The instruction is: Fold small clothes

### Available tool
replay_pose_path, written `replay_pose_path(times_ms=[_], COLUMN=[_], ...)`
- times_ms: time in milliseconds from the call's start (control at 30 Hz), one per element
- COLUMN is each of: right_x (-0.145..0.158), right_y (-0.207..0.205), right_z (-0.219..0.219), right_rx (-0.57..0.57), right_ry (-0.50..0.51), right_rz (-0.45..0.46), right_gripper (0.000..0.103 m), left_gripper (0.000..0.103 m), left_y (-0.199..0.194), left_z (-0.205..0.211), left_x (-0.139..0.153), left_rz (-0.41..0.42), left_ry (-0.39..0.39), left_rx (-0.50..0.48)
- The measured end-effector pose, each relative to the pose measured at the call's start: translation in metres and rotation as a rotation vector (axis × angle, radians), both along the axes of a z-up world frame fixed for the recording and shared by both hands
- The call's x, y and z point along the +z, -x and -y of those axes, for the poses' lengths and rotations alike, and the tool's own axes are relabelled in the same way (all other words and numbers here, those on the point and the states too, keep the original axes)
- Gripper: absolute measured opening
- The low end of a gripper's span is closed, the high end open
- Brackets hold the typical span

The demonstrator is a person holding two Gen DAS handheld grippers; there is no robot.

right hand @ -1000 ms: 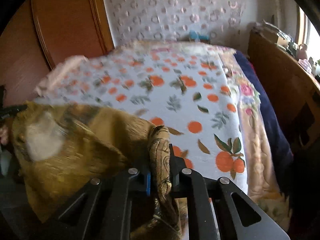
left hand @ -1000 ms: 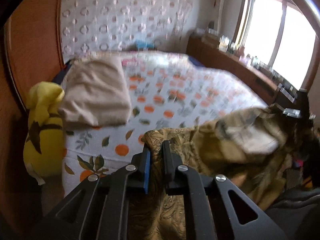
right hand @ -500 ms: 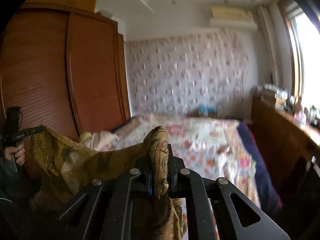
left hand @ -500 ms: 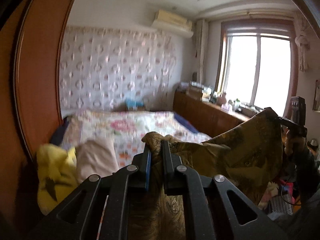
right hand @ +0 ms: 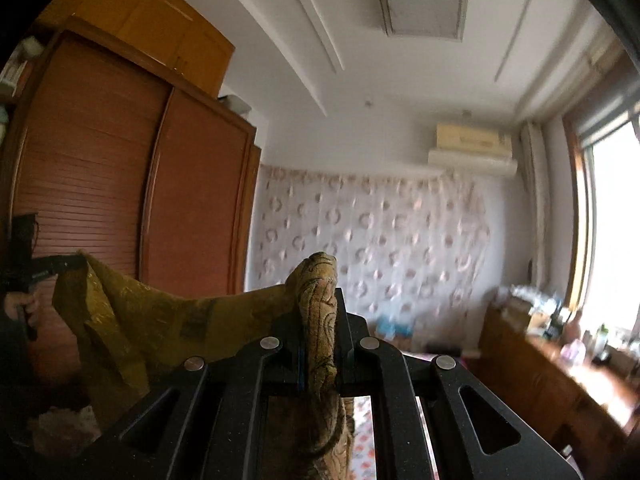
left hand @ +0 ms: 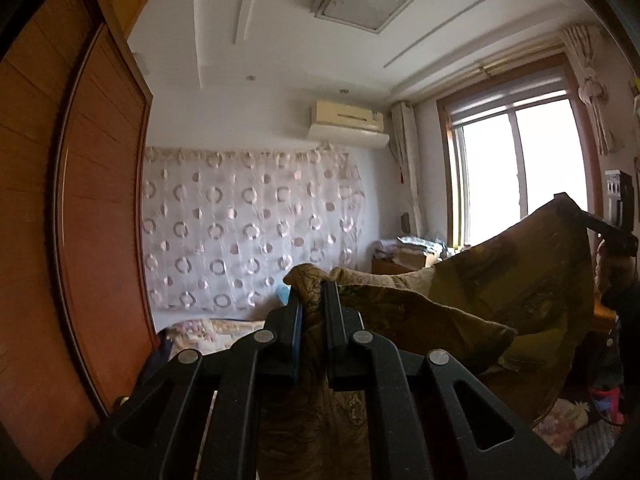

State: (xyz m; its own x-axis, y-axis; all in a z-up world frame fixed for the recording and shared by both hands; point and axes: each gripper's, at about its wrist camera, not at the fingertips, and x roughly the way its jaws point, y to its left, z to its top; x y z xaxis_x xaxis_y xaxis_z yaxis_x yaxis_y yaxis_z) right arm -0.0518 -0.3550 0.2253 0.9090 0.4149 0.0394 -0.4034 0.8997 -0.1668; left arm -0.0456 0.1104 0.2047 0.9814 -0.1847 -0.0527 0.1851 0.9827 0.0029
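Note:
An olive-gold patterned garment [left hand: 500, 296] hangs in the air, stretched between both grippers. My left gripper [left hand: 313, 292] is shut on one bunched corner of it. The right gripper [right hand: 319, 300] is shut on the opposite corner, where the cloth [right hand: 160, 320] pokes up between the fingers. In the left wrist view the right gripper [left hand: 576, 210] shows at the far right, clamping the raised corner. In the right wrist view the left gripper [right hand: 76, 262] shows at the far left, held by a hand [right hand: 20, 304]. Both grippers point level, high above the bed.
A wooden wardrobe [right hand: 100, 184] stands on the left. A circle-patterned curtain [left hand: 248, 232] covers the far wall under an air conditioner [left hand: 348, 126]. A window [left hand: 516, 168] and a cluttered wooden sideboard [right hand: 552, 360] run along the right. Only a sliver of the bed [left hand: 208, 328] shows below.
Both grippers rose and tilted up to level, lifting the garment off the bed and spreading it. The bed, beige cloth and yellow plush dropped out of view; ceiling and walls now fill both views.

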Motion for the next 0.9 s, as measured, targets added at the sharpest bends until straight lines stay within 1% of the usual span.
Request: replay_pose_path(times_ms=[133,200,267,333,367,400,433,500,533,600,667,700,800,900], right_x=[0.001,-0.008,-0.015,-0.018,-0.019,-0.013,-0.017,-0.017,-0.024,-0.030,-0.045,-0.054,-0.082,-0.097], right_y=[0.004,0.011,0.006,0.003,-0.016,-0.025,-0.033,-0.056,-0.069,-0.095,-0.124,-0.140,-0.189,-0.233], right_z=[-0.003,-0.013,-0.022,-0.022,-0.016,-0.014,-0.015,-0.014,-0.015,-0.019,-0.023,-0.026,-0.037,-0.046], right_rx=[-0.017,-0.024,-0.014,-0.027,-0.033,-0.036,-0.044,-0.062,-0.069,-0.079,-0.084,-0.092,-0.114,-0.135], right_ry=[0.002,0.001,-0.001,0.011,0.014,0.015,0.020,0.029,0.034,0.040,0.044,0.047,0.069,0.100], right_rz=[-0.013,-0.025,-0.047,-0.059,-0.072,-0.088,-0.107,-0.146,-0.174,-0.216,-0.264,-0.289,-0.372,-0.452], right_gripper=[0.009,0.009,0.009,0.009,0.009,0.009,0.009,0.009,0.009,0.009,0.009,0.009,0.009,0.009], left_gripper=[0.010,0.010,0.010,0.010,0.010,0.010,0.010,0.010,0.010,0.010,0.010,0.010,0.010,0.010], left_y=[-0.007,-0.004,0.002,-0.002,-0.006,-0.015,-0.020,-0.043,-0.051,-0.079,-0.113,-0.136,-0.183,-0.220], left_z=[-0.002,-0.001,0.001,0.002,0.003,0.001,0.003,0.002,0.005,0.009,0.011,0.011,0.017,0.020], left_x=[0.003,0.001,-0.004,-0.005,-0.006,-0.011,-0.012,-0.025,-0.031,-0.046,-0.066,-0.080,-0.109,-0.135], left_rz=[0.017,0.021,0.022,0.014,0.007,-0.006,-0.015,-0.047,-0.062,-0.105,-0.155,-0.191,-0.267,-0.332], left_ry=[-0.001,-0.002,-0.011,-0.021,-0.021,-0.021,-0.023,-0.025,-0.026,-0.031,-0.041,-0.046,-0.068,-0.073], left_rx=[0.020,0.014,0.005,0.011,0.014,0.020,0.024,0.036,0.040,0.047,0.059,0.061,0.082,0.090])
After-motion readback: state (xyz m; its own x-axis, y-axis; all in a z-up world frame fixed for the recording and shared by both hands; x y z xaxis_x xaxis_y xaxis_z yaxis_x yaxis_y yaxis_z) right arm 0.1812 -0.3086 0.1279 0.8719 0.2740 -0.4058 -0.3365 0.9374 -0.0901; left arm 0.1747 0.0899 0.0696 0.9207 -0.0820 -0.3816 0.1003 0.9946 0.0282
